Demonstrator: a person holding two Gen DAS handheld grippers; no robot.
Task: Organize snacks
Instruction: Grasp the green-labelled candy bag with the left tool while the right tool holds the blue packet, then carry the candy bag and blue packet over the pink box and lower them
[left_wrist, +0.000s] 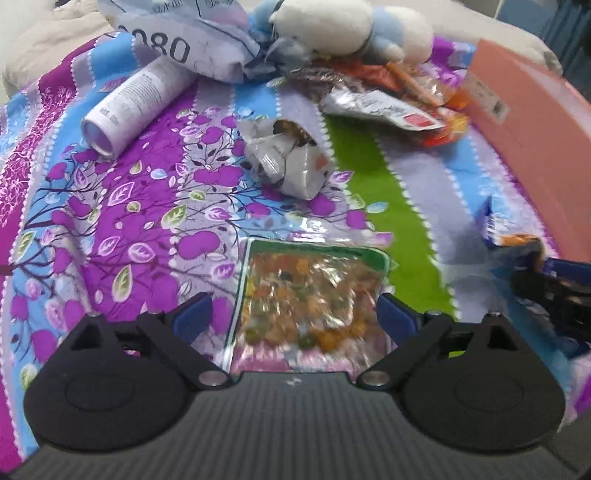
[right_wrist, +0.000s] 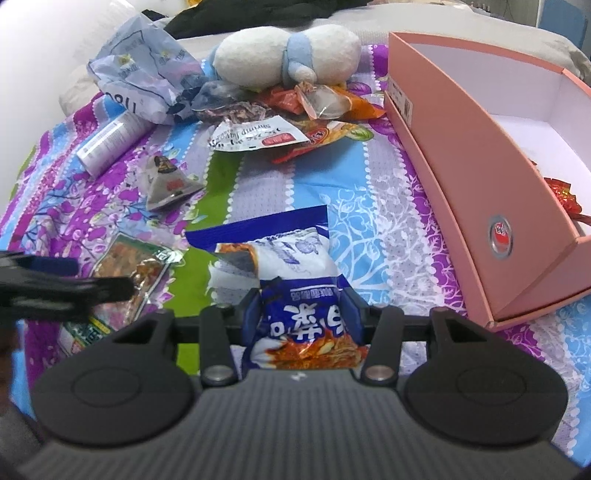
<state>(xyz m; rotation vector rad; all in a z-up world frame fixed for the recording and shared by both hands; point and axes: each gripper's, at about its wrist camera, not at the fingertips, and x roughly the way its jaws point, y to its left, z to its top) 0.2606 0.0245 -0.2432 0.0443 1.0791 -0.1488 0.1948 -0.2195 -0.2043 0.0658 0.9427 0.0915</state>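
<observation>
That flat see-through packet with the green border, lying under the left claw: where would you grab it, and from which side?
Judging by its pose, take the clear green-edged packet by its near short edge, coming down from above and slightly from the front. It lies flat on the bedspread, so the thin sealed rim is easier to pinch than its lumpy middle. The open left claw already straddles it.

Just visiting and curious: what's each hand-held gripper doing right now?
Right hand-held gripper shut on blue snack bag. Left hand-held gripper open over clear snack packet. Pink box right, open, path unobstructed.
</observation>
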